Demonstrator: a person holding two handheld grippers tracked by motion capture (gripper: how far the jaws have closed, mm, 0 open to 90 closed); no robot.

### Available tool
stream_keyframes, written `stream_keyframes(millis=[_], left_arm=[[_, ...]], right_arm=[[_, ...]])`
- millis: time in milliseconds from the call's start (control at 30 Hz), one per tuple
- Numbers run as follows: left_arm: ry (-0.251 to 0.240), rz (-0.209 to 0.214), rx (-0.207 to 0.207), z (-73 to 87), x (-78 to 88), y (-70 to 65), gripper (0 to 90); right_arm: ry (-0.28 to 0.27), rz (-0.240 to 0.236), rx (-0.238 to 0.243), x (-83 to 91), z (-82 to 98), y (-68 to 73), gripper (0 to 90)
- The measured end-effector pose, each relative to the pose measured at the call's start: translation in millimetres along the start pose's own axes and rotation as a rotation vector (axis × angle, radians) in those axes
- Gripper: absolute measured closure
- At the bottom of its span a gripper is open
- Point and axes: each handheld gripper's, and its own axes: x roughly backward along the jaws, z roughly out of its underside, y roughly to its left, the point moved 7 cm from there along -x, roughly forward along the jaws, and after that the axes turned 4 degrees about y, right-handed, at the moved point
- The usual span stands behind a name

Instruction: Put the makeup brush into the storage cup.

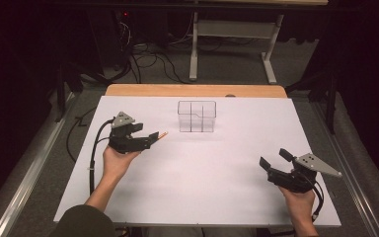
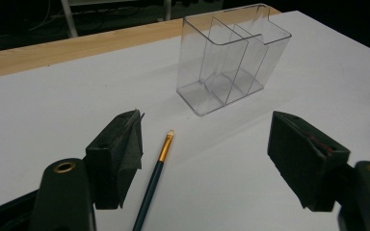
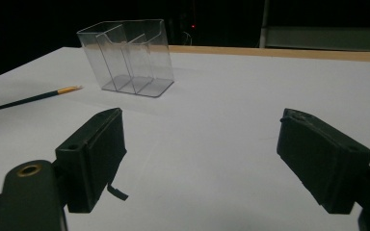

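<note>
Your left gripper has its fingers spread wide and holding nothing. The brush lies flat on the white tabletop between them, just beside the left finger, its gold ferrule and pale tip pointing away. Beyond the tip, near but apart, stands the clear organizer, upright. Your right gripper rests well apart at the near right, its fingers also wide and holding nothing.

A lab: floor cables, bare white table, dark surroundings.
</note>
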Motion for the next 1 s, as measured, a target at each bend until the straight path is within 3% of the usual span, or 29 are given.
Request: stream_keyframes(millis=[500,733,1000], left_arm=[[-0.012,-0.014,-0.022,-9.1,-14.4,-1.3,28.6],[-0.014,-0.019,-0.014,-13.1,-21.2,0.4,27.2],[-0.016,-0.037,-0.041,-19.2,-26.0,0.0,27.4]], right_arm=[[0.005,-0.006,0.003,-0.2,0.6,1.5,18.7],[0.003,-0.004,-0.001,-0.4,0.2,0.1,18.6],[0.001,-0.009,-0.004,-0.1,0.1,0.6,18.5]])
